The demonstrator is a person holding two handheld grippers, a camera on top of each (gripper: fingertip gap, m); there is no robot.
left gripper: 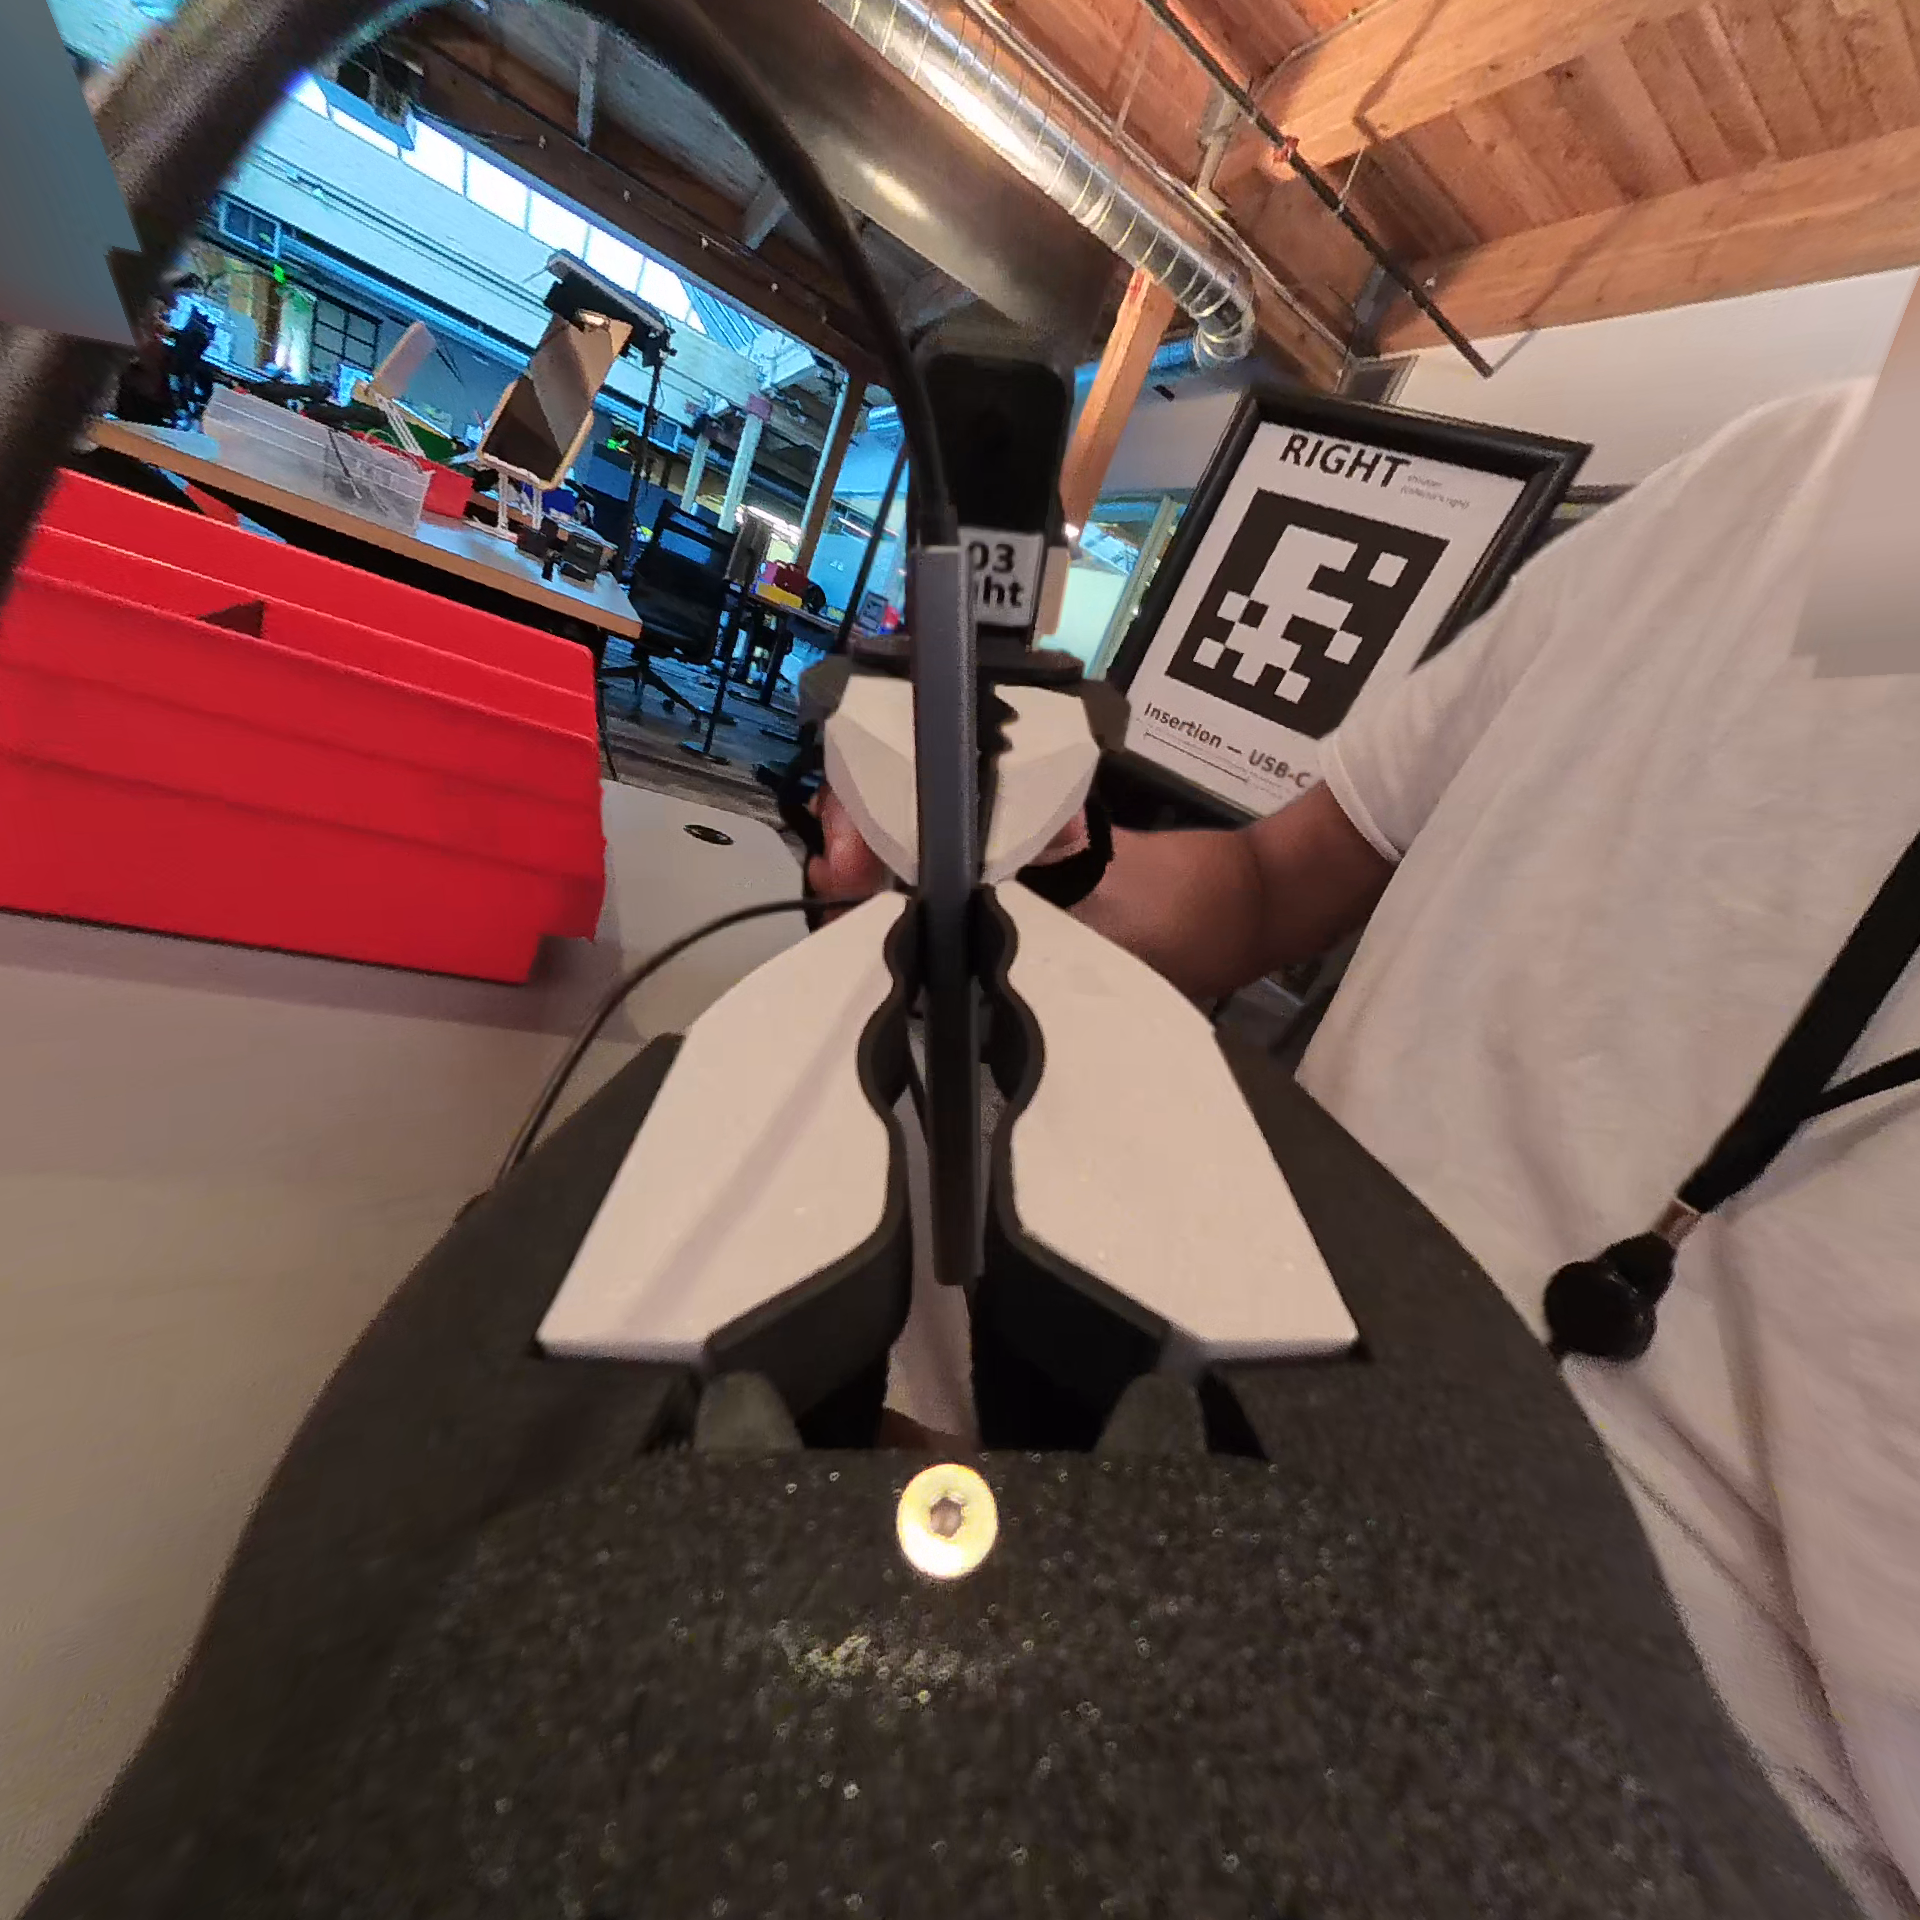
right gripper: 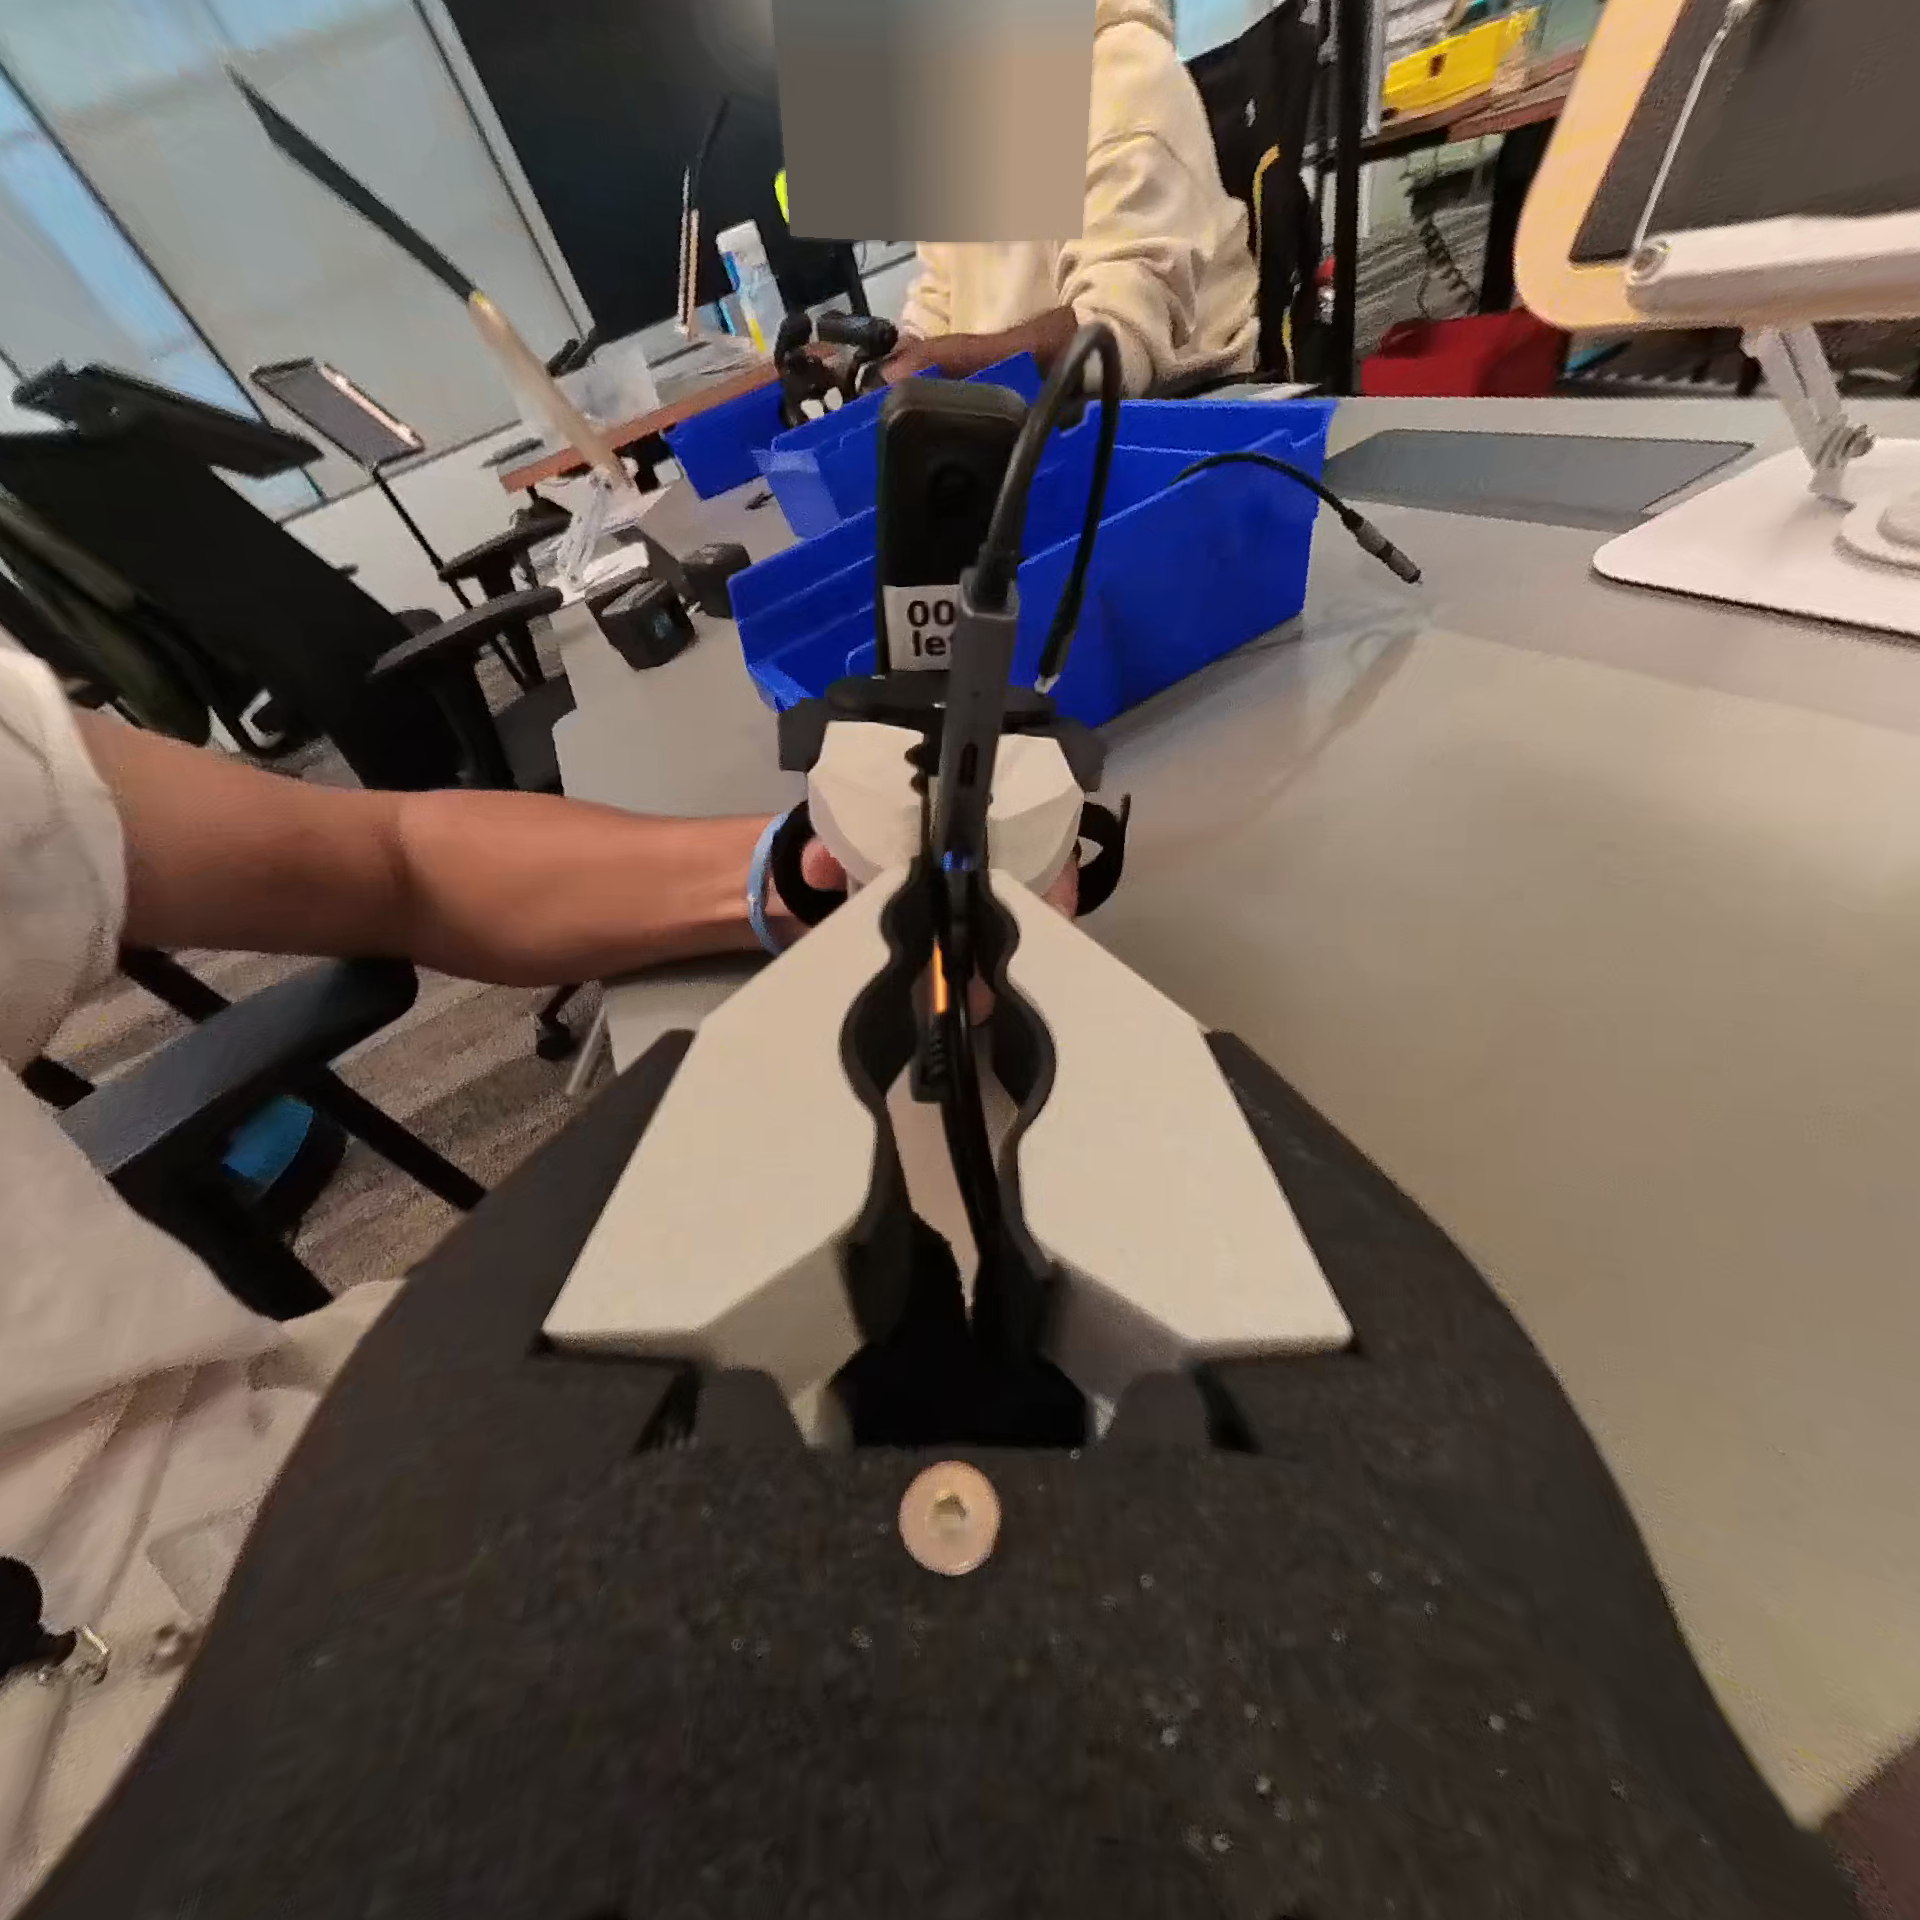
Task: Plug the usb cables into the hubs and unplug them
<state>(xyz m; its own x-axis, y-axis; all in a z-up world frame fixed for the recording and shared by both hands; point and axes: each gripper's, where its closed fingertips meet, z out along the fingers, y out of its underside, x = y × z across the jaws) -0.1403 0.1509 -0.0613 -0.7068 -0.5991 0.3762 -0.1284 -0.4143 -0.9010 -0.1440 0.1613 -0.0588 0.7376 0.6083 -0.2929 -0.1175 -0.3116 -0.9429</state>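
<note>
My left gripper [left gripper: 945,920] is shut on a slim grey hub [left gripper: 948,831] that stands edge-on between the fingers. A black cable [left gripper: 821,239] arcs up and over from the hub's far end. My right gripper [right gripper: 951,899] is shut on a black cable plug [right gripper: 935,1023] with an orange glint. The two grippers face each other tip to tip above the grey table [right gripper: 1455,935]. The plug's tip meets the near end of the hub [right gripper: 977,686], where a small blue light shows. Each view shows the other gripper's white body [left gripper: 883,769] [right gripper: 862,800] in a person's hand.
Stacked red bins [left gripper: 291,727] sit on the table at left. A framed black-and-white marker sign [left gripper: 1320,592] stands behind. Blue bins [right gripper: 1174,551] hold a loose black cable [right gripper: 1351,520]. A white tablet stand [right gripper: 1766,540] is at far right. Office chairs [right gripper: 260,1060] stand left. Less than 4 cm separates the two grippers' tips.
</note>
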